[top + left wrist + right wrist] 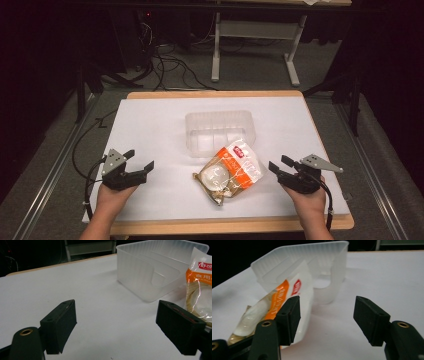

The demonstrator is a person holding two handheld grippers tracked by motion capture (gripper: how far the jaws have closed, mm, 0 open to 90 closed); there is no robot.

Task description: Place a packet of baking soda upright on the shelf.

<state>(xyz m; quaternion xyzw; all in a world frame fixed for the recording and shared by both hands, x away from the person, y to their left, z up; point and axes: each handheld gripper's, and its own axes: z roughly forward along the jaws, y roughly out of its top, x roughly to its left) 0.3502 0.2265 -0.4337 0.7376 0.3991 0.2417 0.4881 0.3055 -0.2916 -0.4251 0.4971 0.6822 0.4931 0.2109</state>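
Observation:
An orange and white food packet (228,172) lies on the white table top (150,130), its top corner leaning against a clear plastic tub (219,132) just behind it. My left gripper (140,165) rests at the table's left, open, nothing between its jaws. My right gripper (278,165) sits to the right of the packet, open and apart from it. In the left gripper view the tub (152,270) and packet (200,292) lie ahead to the right. From the right gripper view the packet (274,307) is partly behind the left jaw, with the tub (312,270) beyond.
The white sheet covers a wooden board (225,225) with edges close to both hands. Beyond the table are a desk frame (252,45) and loose cables (170,65) on the floor.

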